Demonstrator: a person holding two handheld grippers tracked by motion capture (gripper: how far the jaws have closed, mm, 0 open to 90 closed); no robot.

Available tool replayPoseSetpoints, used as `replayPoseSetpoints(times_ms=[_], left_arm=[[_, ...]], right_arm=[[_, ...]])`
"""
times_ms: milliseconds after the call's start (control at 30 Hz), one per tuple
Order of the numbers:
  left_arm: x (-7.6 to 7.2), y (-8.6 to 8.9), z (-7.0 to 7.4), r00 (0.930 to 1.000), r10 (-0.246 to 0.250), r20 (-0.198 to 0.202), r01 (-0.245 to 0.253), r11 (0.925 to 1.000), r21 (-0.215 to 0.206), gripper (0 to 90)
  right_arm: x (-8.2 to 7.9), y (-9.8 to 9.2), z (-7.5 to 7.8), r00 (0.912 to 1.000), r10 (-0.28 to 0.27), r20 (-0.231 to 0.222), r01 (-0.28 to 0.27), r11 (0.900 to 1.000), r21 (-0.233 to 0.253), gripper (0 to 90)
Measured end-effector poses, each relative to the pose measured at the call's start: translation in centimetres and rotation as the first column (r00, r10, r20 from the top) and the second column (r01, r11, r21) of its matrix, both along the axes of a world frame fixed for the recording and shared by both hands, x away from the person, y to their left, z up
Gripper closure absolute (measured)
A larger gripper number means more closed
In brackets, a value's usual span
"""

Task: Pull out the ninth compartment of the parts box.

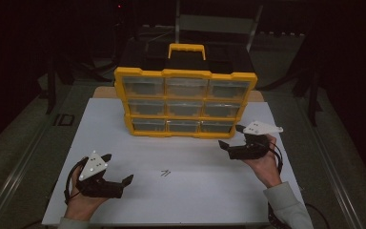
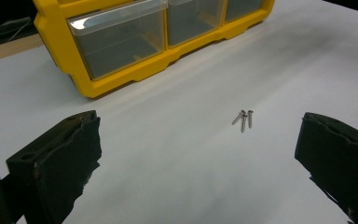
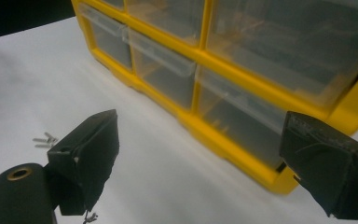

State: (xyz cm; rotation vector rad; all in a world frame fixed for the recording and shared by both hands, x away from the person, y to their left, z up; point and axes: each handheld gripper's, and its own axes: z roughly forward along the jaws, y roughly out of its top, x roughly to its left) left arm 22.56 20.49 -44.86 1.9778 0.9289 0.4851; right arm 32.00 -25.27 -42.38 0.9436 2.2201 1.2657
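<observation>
left gripper (image 1: 120, 168) gapes wide, empty; right gripper (image 1: 231, 136) likewise. screws (image 1: 166, 173) lie at its 2 o'clock on the sheet (image 1: 195, 200): tiny, light, hard, slippery. pinch across the shanks.

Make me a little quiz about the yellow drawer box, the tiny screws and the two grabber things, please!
1. True or false: the screws lie inside a drawer of the yellow organizer.
2. How many rows of clear drawers does the organizer show in the high view?
3. Which hand-held gripper is closer to the organizer: A) the left hand-held gripper, B) the right hand-held gripper?

Key:
1. False. They lie loose on the white table, in front of the organizer.
2. Three.
3. B. It sits near the organizer's lower right corner, jaws open.
</observation>
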Motion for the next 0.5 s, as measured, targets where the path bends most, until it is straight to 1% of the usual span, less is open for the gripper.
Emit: replayPoseSetpoints(times_ms=[33,67,100,133,167,200,233,267,300,333,367,400,433,467,500], left_arm=[[0.0,0.0,0.0,1.0000,-0.002,0.001,0.002,1.0000,0.000,1.0],[0.0,-0.1,0.0,1.0000,-0.003,0.001,0.003,1.0000,0.001,1.0],[0.0,-0.1,0.0,1.0000,-0.004,0.001,0.004,1.0000,0.000,1.0],[0.0,-0.1,0.0,1.0000,-0.004,0.001,0.004,1.0000,0.000,1.0],[0.0,-0.1,0.0,1.0000,-0.003,0.002,0.003,1.0000,0.000,1.0],[-0.1,-0.1,0.0,1.0000,-0.003,0.002,0.003,1.0000,-0.001,1.0],[0.0,-0.1,0.0,1.0000,-0.003,0.001,0.003,1.0000,-0.001,1.0],[0.0,-0.1,0.0,1.0000,-0.003,0.001,0.003,1.0000,-0.001,1.0],[0.0,-0.1,0.0,1.0000,-0.003,0.001,0.003,1.0000,0.000,1.0],[0.0,-0.1,0.0,1.0000,-0.003,0.001,0.003,1.0000,0.000,1.0],[0.0,-0.1,0.0,1.0000,-0.005,0.001,0.005,1.0000,0.001,1.0],[0.0,-0.1,0.0,1.0000,-0.005,0.001,0.005,1.0000,0.001,1.0],[0.0,-0.1,-0.1,1.0000,-0.004,-0.002,0.004,1.0000,-0.001,1.0],[0.0,-0.1,-0.1,1.0000,-0.004,-0.003,0.004,1.0000,-0.001,1.0],[0.0,-0.1,-0.1,1.0000,-0.004,-0.004,0.004,1.0000,-0.001,1.0]], right_arm=[[1.0,0.3,0.8,0.9999,0.015,-0.003,-0.015,1.000,-0.018,11.9],[1.0,0.3,0.8,0.9999,0.015,-0.003,-0.015,1.000,-0.018,11.9],[1.5,0.5,1.2,0.9997,0.023,-0.004,-0.023,0.999,-0.038,12.3],[1.5,0.5,1.2,0.9997,0.023,-0.004,-0.023,0.999,-0.038,12.3],[2.2,0.8,1.5,0.9997,0.026,-0.002,-0.026,0.997,-0.066,12.4],[2.2,0.8,1.5,0.9997,0.026,-0.002,-0.026,0.997,-0.066,12.4],[2.7,1.0,1.8,0.9996,0.027,0.000,-0.027,0.995,-0.100,12.5],[2.7,1.0,1.8,0.9996,0.027,0.000,-0.027,0.995,-0.100,12.5],[3.1,1.3,1.9,0.9996,0.028,0.004,-0.027,0.990,-0.136,12.6],[3.1,1.3,1.9,0.9996,0.028,0.004,-0.027,0.990,-0.136,12.6],[3.4,1.7,2.1,0.9995,0.030,0.010,-0.027,0.984,-0.177,12.9],[3.4,1.7,2.1,0.9995,0.030,0.010,-0.027,0.984,-0.177,12.9],[3.6,2.0,2.3,0.9993,0.032,0.016,-0.028,0.976,-0.218,13.2],[3.6,2.0,2.3,0.9993,0.032,0.016,-0.028,0.976,-0.218,13.2],[3.8,2.3,2.6,0.9993,0.031,0.021,-0.025,0.968,-0.250,13.4]])
